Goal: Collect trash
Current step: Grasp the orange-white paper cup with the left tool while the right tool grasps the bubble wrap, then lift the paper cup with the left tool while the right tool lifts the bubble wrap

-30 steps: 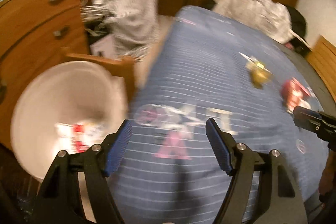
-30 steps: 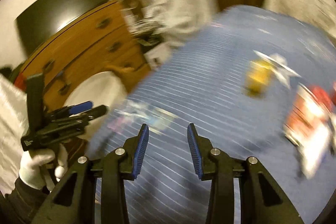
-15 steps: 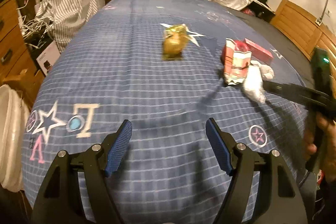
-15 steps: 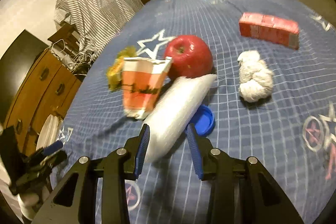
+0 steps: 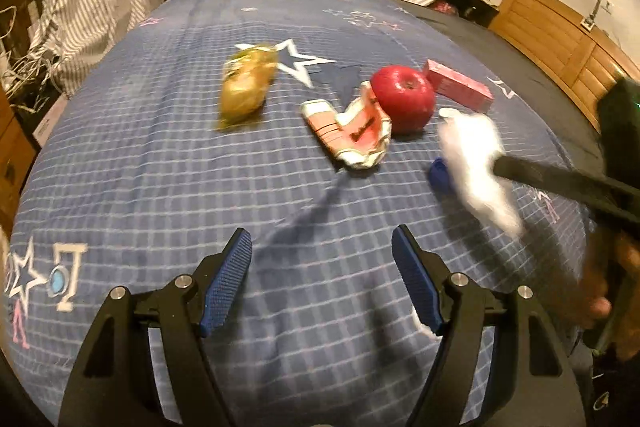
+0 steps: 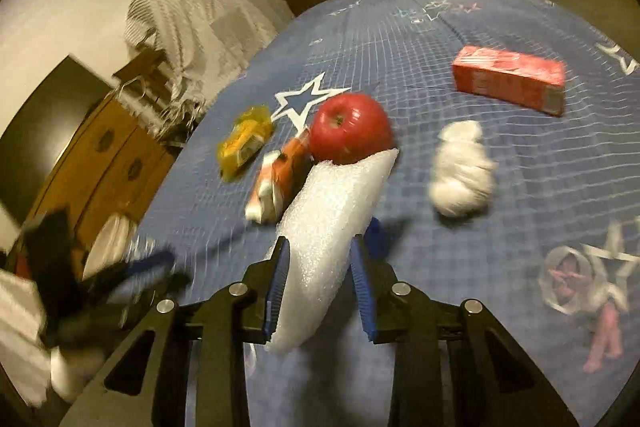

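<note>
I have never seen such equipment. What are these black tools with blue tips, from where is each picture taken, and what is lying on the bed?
A person holds two hand tools, each with a camera looking along its two fingers. One picture is from the left gripper, open and empty. The other is from the right gripper, whose jaws have just been closing on a white foam sheet. On the blue bedspread lie a red apple, a crushed paper cup, a yellow wrapper, a pink box, a white wad and a blue cap.

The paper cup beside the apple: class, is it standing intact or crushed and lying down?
Crushed and lying down. The paper cup lies flattened on its side on the bedspread, rim buckled, against the apple.
</note>
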`<state>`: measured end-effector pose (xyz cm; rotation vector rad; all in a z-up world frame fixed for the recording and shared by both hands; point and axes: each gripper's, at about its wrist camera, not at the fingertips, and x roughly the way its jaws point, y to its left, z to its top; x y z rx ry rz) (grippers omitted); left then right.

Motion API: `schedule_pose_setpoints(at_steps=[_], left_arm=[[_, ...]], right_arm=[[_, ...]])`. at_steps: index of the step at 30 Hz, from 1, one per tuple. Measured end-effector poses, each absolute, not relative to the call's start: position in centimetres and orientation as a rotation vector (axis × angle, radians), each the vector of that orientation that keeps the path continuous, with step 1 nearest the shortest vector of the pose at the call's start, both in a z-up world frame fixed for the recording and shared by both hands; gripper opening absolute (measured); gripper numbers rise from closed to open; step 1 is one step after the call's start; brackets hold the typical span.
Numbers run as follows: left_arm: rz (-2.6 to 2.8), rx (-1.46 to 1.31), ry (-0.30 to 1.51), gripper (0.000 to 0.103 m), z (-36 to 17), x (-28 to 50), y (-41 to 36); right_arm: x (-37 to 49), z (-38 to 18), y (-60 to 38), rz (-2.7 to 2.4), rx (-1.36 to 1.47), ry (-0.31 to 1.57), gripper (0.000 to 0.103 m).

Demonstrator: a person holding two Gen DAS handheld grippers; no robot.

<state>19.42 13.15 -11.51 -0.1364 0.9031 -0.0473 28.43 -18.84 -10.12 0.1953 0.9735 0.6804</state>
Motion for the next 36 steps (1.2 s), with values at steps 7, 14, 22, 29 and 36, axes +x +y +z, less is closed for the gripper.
schedule_pose_setpoints(at_steps=[7,14,22,29,36], left_arm=[[-0.054,-0.153,0.885,0.07,-11.5,23.1,12.0],[0.004,-0.099,0.881,0.074,-11.4,27.9,9.7],[0.13,-0.065,0.982,0.074,-14.7,31.3,10.1],[0.091,-0.085,0.949,0.051,-14.7,31.3,10.3],[0.044,-0.116,0.885,0.041,-13.9,29.8,10.6]], right_arm=[[26.2,-12.1,-25.9,0.639,0.11,1.06,0.034],[24.9,-11.6,-25.9,0.525,0.228,0.993,0.068],[25.7,-12.8,-22.0,0.47,0.143,1.016,0.07],[25.8,-13.5,-22.3,0.474,0.142,0.994,0.05],[25.0,-13.3,-22.4,0.491,0.139,0.946,0.047]])
